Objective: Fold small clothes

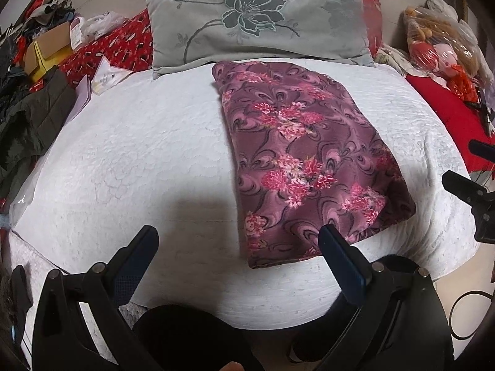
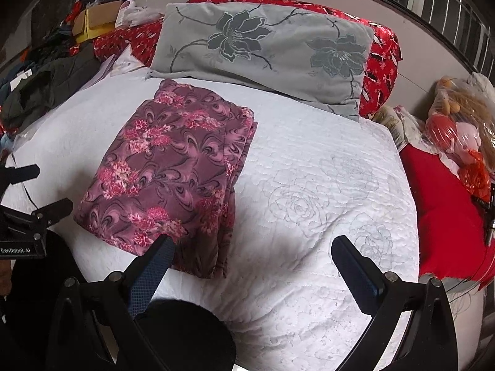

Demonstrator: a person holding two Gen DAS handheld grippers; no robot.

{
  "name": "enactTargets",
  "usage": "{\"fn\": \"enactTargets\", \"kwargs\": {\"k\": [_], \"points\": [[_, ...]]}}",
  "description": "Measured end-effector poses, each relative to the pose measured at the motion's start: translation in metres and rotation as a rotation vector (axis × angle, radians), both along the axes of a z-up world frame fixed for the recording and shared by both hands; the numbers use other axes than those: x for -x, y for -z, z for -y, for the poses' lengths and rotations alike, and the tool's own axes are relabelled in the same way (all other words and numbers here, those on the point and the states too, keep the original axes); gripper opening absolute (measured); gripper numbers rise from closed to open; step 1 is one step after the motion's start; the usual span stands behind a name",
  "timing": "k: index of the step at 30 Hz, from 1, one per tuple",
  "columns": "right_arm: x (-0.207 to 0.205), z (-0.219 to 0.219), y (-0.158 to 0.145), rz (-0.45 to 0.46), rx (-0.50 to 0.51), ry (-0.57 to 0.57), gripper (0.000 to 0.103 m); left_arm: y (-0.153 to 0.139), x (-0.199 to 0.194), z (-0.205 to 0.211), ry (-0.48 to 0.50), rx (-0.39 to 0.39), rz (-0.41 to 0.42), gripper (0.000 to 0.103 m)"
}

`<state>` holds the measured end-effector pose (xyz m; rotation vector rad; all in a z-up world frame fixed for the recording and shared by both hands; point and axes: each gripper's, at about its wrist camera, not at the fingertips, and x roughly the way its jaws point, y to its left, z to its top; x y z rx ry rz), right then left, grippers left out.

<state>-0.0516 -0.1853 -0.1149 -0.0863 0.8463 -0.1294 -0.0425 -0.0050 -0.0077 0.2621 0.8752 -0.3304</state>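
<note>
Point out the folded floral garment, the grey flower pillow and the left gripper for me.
Folded floral garment (image 1: 306, 154): left wrist view, middle of its top face.
Grey flower pillow (image 1: 256, 21): left wrist view, near its dark flower.
Left gripper (image 1: 238, 247): left wrist view, midway between the open fingertips.

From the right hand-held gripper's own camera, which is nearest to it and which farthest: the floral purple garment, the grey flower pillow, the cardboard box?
1. Floral purple garment, folded, just ahead-left of the right hand-held gripper.
2. Grey flower pillow, at the bed's head.
3. Cardboard box, far back-left.
</note>
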Motion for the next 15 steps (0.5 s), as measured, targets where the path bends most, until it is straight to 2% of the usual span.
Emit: {"fn": "enactTargets", "kwargs": {"k": [15], "points": [[-0.0050, 0.0016, 0.0048, -0.017, -0.020, -0.001, 0.102, 0.0011, -0.0003, 0.0062, 0.021, 0.011, -0.023, 0.103]]}}
